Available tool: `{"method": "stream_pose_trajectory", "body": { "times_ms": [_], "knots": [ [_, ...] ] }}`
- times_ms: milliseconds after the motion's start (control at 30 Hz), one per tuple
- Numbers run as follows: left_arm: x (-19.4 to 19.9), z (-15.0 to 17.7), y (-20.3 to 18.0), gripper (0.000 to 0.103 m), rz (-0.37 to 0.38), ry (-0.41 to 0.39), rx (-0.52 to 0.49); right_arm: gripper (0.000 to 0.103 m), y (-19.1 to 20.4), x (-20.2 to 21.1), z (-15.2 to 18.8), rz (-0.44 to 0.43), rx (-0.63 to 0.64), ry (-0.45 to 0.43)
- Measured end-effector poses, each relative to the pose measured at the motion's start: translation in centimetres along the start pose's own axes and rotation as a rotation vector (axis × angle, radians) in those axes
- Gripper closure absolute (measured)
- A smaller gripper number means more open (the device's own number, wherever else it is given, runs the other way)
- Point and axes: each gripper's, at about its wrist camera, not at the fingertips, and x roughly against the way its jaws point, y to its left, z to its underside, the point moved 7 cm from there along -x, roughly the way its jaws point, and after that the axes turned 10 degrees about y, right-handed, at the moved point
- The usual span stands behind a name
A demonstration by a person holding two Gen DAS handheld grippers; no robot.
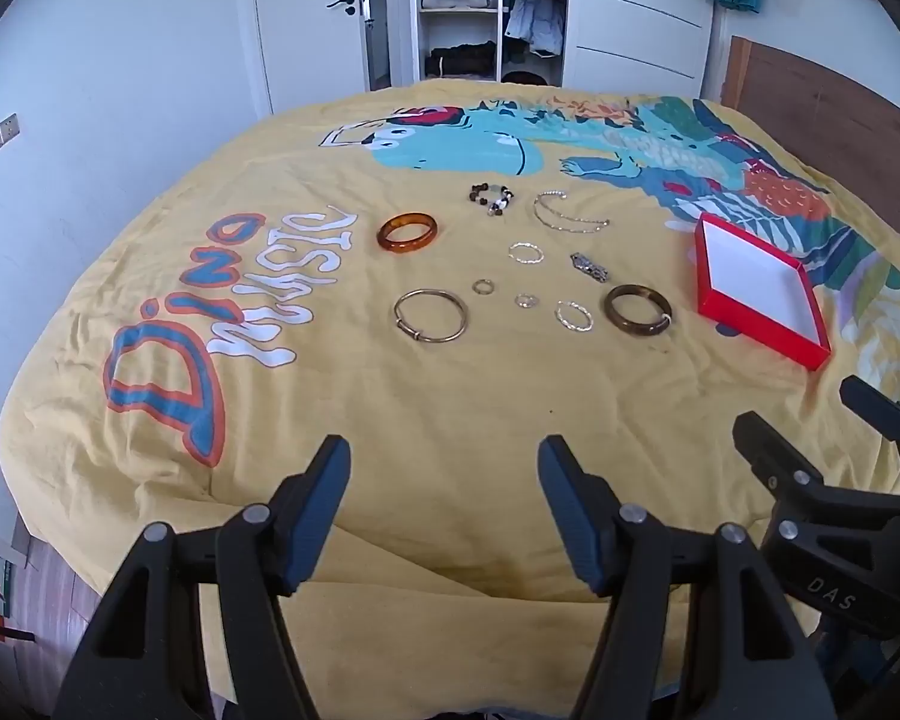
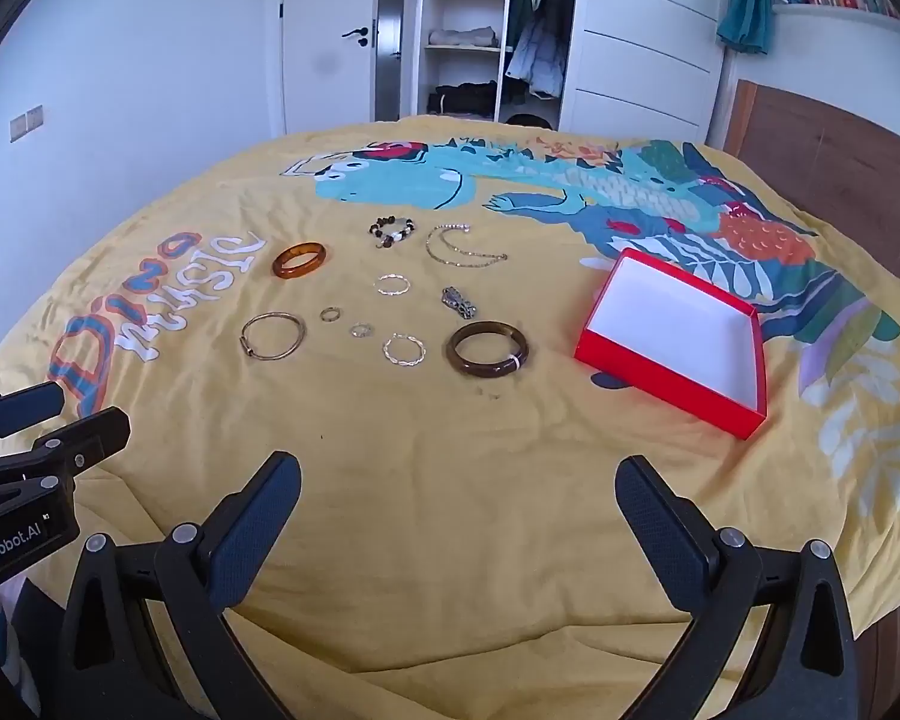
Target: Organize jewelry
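Both tongs hover over the near edge of a bed covered by a yellow dinosaur-print bedspread (image 2: 450,480), each with its jaws spread apart and nothing between them: the left tongs (image 1: 444,504) and the right tongs (image 2: 457,516). The jewelry lies scattered mid-bed: an amber bangle (image 2: 299,260), a dark brown bangle (image 2: 488,350), a thin metal bangle (image 2: 272,336), a beaded bracelet (image 2: 391,231), a chain (image 2: 459,252) and several small rings (image 2: 403,350). To their right sits an open, empty red box (image 2: 660,372).

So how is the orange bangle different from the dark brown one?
The translucent amber-orange bangle glows lighter than the dark brown bangle, which looks nearly opaque. The brown one carries a small white tag and lies close to the red box; the orange one lies far from it. Both are thick rings lying flat on the yellow bedspread.
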Motion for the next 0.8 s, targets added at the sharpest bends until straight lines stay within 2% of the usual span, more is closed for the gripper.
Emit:
{"method": "stream_pose_trajectory", "body": {
  "times_ms": [800],
  "knots": [
    [0.1,-1.7,0.4,0.040,0.069,-0.004,0.039,0.000,0.9,-0.5,-0.9,-0.015,0.037,0.006]
  ]
}}
